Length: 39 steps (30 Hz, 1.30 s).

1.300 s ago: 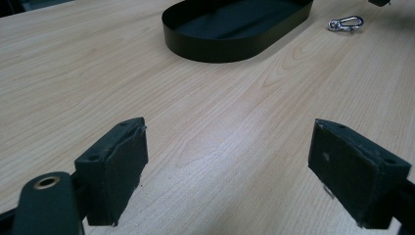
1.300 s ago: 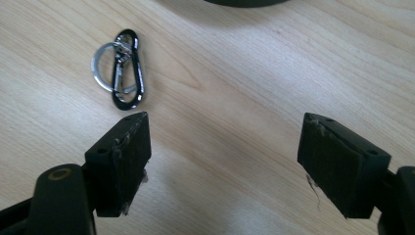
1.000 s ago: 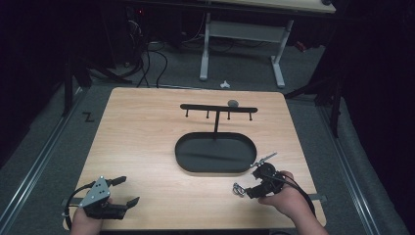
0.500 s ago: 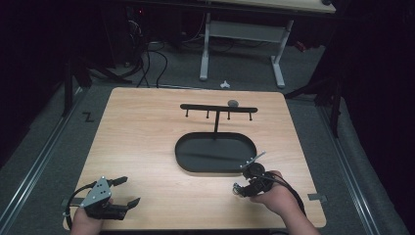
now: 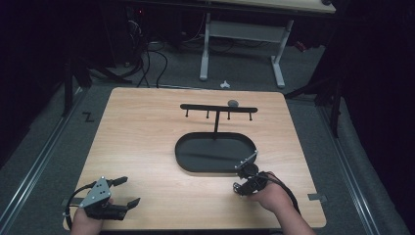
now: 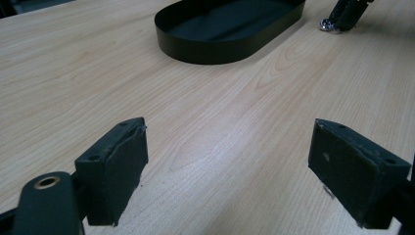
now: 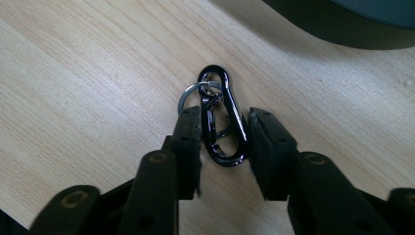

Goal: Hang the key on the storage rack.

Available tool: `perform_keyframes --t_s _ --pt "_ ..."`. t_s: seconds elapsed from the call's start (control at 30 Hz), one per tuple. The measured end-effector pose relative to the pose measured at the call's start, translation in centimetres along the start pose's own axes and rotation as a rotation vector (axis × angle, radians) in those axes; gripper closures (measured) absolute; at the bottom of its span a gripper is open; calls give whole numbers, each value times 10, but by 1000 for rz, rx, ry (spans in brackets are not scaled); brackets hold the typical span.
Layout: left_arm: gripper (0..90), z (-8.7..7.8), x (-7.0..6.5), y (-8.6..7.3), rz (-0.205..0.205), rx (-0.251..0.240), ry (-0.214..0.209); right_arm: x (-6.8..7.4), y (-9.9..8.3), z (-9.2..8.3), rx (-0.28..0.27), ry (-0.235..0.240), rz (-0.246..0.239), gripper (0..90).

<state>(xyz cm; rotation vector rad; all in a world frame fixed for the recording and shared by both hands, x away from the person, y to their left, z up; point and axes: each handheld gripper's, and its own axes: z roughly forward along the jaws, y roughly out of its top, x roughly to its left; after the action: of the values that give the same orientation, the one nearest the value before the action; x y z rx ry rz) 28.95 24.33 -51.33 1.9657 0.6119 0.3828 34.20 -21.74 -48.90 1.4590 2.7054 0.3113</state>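
Between the jaws of the right gripper lies a black clip, a snap hook of figure-eight outline with a small silver ring threaded through its far loop. The jaws have just been closing: the pads now stand on either side of the clip's near half, touching or all but touching it, though whether they press firmly enough to hold it cannot be told. The clip lies flat on the wooden counter, with its ringed end pointing away from the gripper toward the dark wall of a black oval tray. In the high view the right gripper sits low on the counter just off the tray's near right corner, with the person's right hand behind it and its cable looping back along the wrist. The tray stands near the middle of the counter, and from its far rim rises a thin black stand with a crossbar carrying short pegs; a small grey thing rests on the bar. The left gripper is at the near left corner of the counter, well apart from the tray and the clip. Its jaws stand wide apart with nothing between them, only bare wood, and the left gripper view looks across the counter to the tray.
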Motion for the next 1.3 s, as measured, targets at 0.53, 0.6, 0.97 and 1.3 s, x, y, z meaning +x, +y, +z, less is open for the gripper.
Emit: perform_keyframes --t_s 0.53,0.6,0.97,1.3 --pt "153 0 1 0 4 -1 -4 12 5 -5 8 -18 -64 842" --pt "153 0 1 0 2 -5 -2 14 6 -5 10 -22 -64 841" --pt "153 0 0 -1 9 3 -13 21 7 1 40 -37 -60 838" --pt "153 0 0 -1 7 -1 -6 18 7 -9 -5 -21 -85 843"
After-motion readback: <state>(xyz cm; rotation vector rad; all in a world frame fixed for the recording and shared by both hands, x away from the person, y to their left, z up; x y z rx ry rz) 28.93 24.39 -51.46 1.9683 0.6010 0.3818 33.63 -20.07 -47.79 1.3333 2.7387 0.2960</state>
